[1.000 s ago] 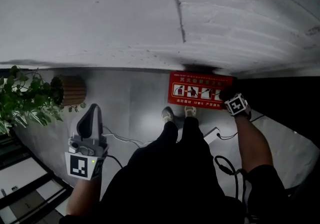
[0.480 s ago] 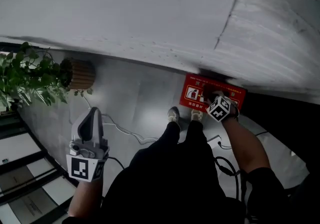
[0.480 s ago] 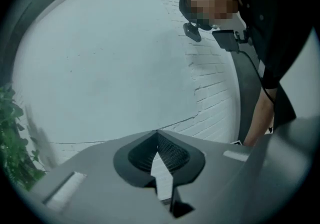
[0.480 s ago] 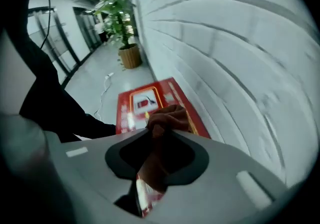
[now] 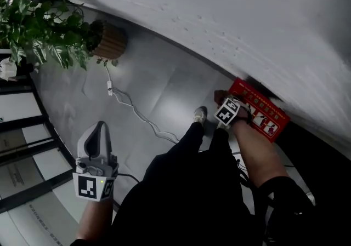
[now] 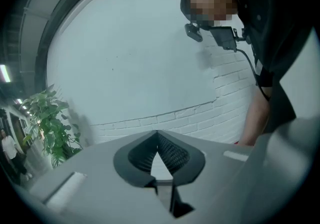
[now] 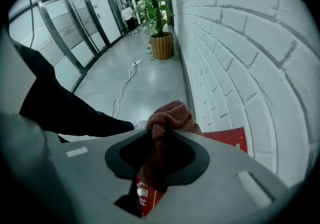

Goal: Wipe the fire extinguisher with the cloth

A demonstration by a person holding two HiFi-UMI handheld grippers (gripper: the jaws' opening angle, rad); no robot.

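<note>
Head view looks steeply down; wall (image 5: pixel 247 15) at 12 to 3 o'clock. Left gripper view faces the wall from near; the right looks along it. All share the plant (image 5: pixel 38 26), at 10, 9 and 12 o'clock.

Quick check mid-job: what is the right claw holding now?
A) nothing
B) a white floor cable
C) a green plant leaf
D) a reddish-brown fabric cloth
D: in the right gripper view the reddish-brown fabric cloth is pinched in the right claw and bunches up above its tips.
</note>
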